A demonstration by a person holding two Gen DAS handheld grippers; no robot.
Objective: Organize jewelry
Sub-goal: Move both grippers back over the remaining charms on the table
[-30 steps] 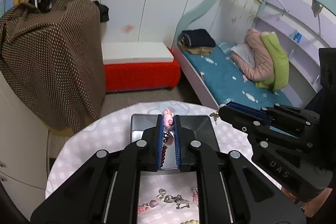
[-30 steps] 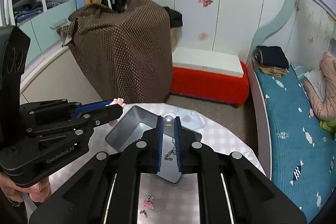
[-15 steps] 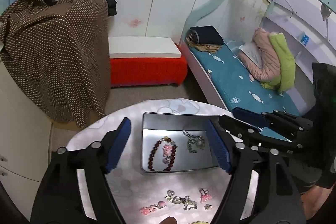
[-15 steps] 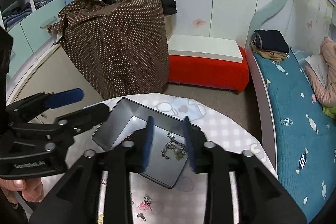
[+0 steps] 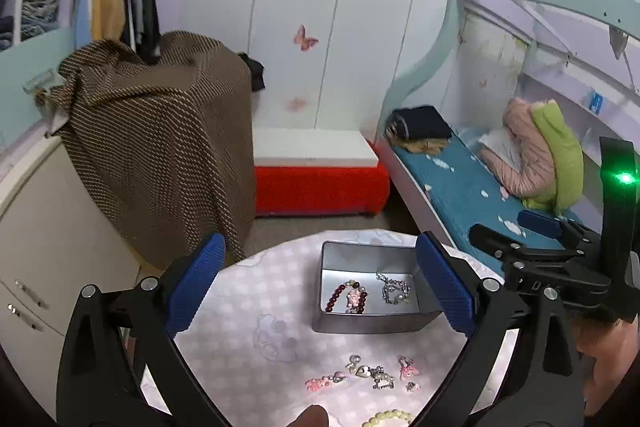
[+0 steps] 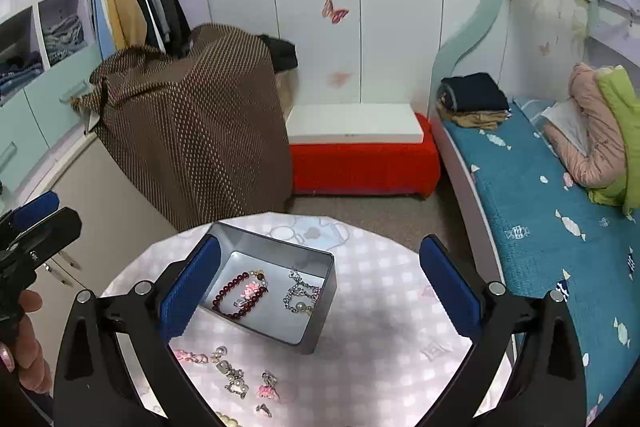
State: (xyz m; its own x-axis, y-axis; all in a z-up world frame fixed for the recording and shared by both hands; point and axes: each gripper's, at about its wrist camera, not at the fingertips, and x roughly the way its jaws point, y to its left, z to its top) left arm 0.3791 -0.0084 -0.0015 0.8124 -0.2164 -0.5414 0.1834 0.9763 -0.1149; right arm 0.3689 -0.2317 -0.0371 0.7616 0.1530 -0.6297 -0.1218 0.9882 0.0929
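Lying inside the silver tin (image 6: 320, 315) on the round counter (image 6: 392, 307) were a dark red bead bracelet (image 6: 236, 295) with a pink charm and, just right of it, a silver chain (image 6: 300, 297) with a pearl. Loose charms (image 6: 236, 379) and a pale bead bracelet (image 5: 388, 417) lay scattered on the counter near the tin's near side. Both the left claw (image 5: 320, 283) and the right claw (image 6: 316, 287) were spread wide and released, gripping nothing, held above the counter with the tin between their blue pads.
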